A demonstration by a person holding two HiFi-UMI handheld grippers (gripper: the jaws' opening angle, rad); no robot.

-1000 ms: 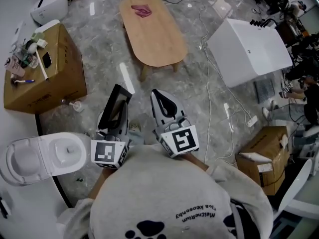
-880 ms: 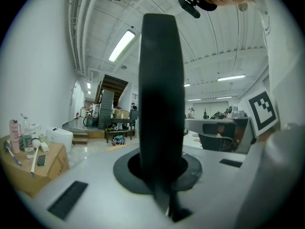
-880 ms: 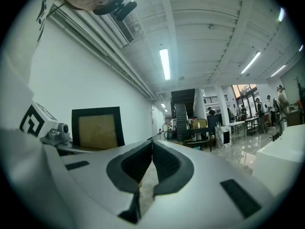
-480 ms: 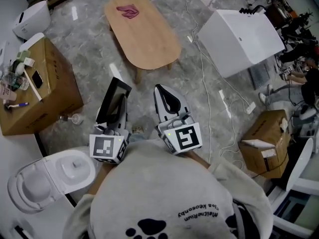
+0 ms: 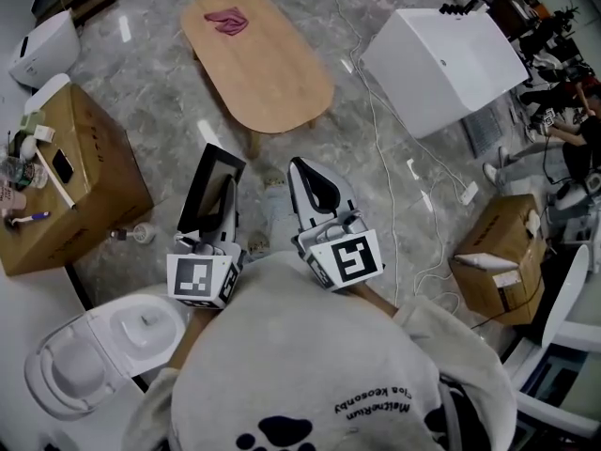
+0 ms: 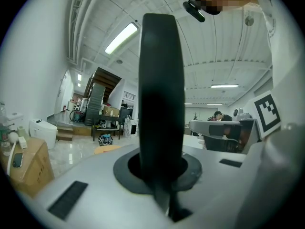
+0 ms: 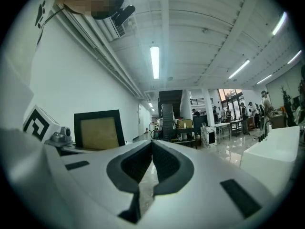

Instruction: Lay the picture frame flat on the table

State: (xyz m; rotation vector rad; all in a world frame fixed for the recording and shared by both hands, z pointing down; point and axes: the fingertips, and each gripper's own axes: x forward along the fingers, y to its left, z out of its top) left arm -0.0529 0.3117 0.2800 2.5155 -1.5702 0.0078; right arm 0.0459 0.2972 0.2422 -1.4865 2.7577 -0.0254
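Observation:
A black picture frame (image 5: 208, 191) with a tan centre stands upright, held above the marble floor with my left gripper (image 5: 225, 200) shut on it. In the left gripper view its dark edge (image 6: 161, 104) rises straight up from between the closed jaws of the left gripper (image 6: 159, 175). My right gripper (image 5: 302, 169) is beside it to the right, shut and empty. The right gripper view shows the right gripper (image 7: 152, 149) with its pads together and the frame (image 7: 97, 130) off to the left. The oval wooden table (image 5: 258, 59) lies ahead, beyond both grippers.
A pink cloth (image 5: 225, 22) lies at the table's far end. A cardboard box (image 5: 70, 186) with small items on top stands at the left, a toilet (image 5: 103, 346) at lower left. A white box (image 5: 441, 64), floor cables (image 5: 390, 186) and another carton (image 5: 498, 261) are at the right.
Both grippers have travelled across the floor together, the frame still held by the left one. In the head view the table and the left carton have slid leftward. Neither grip changed.

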